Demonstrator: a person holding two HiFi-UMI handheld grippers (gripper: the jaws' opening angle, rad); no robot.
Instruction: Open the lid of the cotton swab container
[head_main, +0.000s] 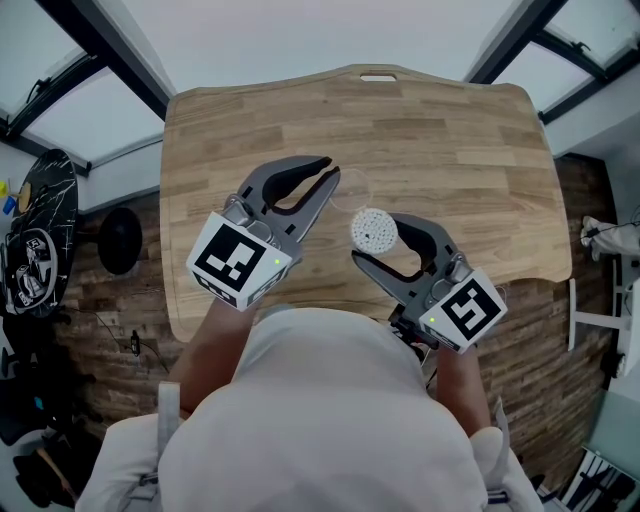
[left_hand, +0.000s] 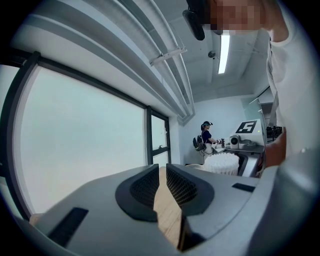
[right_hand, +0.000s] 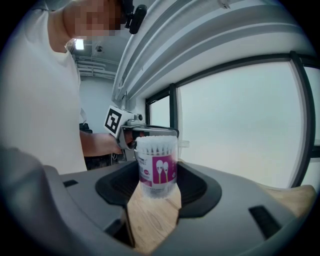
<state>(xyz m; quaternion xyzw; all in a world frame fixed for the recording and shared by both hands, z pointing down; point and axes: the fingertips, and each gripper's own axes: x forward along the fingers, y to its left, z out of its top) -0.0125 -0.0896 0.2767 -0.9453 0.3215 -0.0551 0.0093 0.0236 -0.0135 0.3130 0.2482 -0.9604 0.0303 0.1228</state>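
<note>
Head view
- Table (head_main: 450, 150): pale wood board, fills the middle of the frame.
- Cotton swab container (head_main: 375, 230): centre of frame, top uncovered, white swab tips showing.
- Right gripper (head_main: 374, 238): comes in from lower right, one jaw tip on each side of the container.
- Left gripper (head_main: 328, 178): comes in from lower left, tips just up and left of the container.
- Lid (head_main: 352, 187): faint clear disc at the left gripper's tips, off the container and just above it in the frame.

Left gripper view
- Jaws: ribbed pads almost pressed together, with only a thin slit and table wood visible through it. The clear lid cannot be made out here.
- Container (left_hand: 222, 162): right of centre, a white mass of swab tips.
- Background: second person (left_hand: 206, 135) standing far back, right of centre.

Right gripper view
- Jaws: closed against the container (right_hand: 157, 167), one pad at each side of its lower body.
- Container: upright at centre, clear wall, purple label, swabs packed to the brim.
- Left gripper (right_hand: 150, 132): behind the container's top, marker cube to its upper left.
- Lid (right_hand: 184, 144): clear edge level with the container's rim, just right of it, pinched by the left gripper.
</note>
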